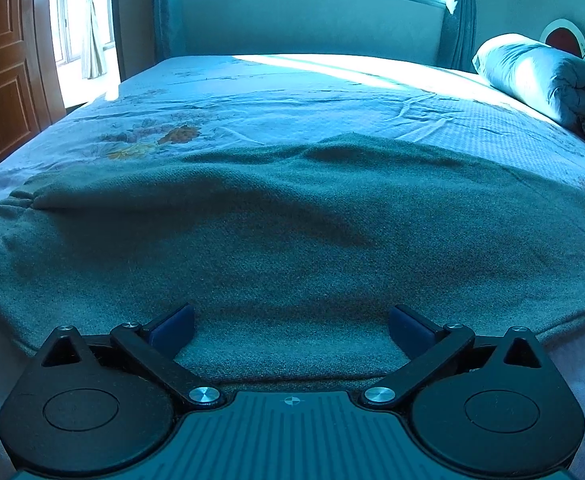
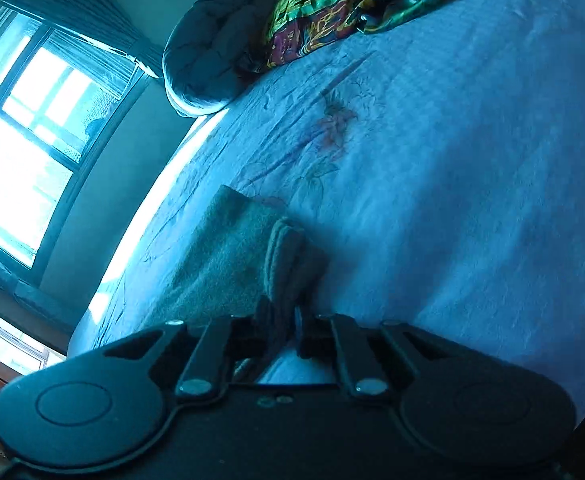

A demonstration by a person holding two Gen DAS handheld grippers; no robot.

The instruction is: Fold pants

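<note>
1. No legible text, brand name, label or number appears in either view.
2. One sign is visible: a small circle-and-cross registration mark (image 1: 293, 401), printed on the ribbed body of the left gripper (image 1: 292, 326), centred on the body's front edge, behind the gap between the two blue fingers.
3. The multicoloured printed cloth (image 2: 332, 4), lying beside the rolled quilt (image 2: 208, 56) in the right wrist view, carries patterns that may include lettering; they are too blurred to read.

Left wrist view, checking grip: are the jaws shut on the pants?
No, the left gripper jaws stand wide apart over the gray pants.
</note>
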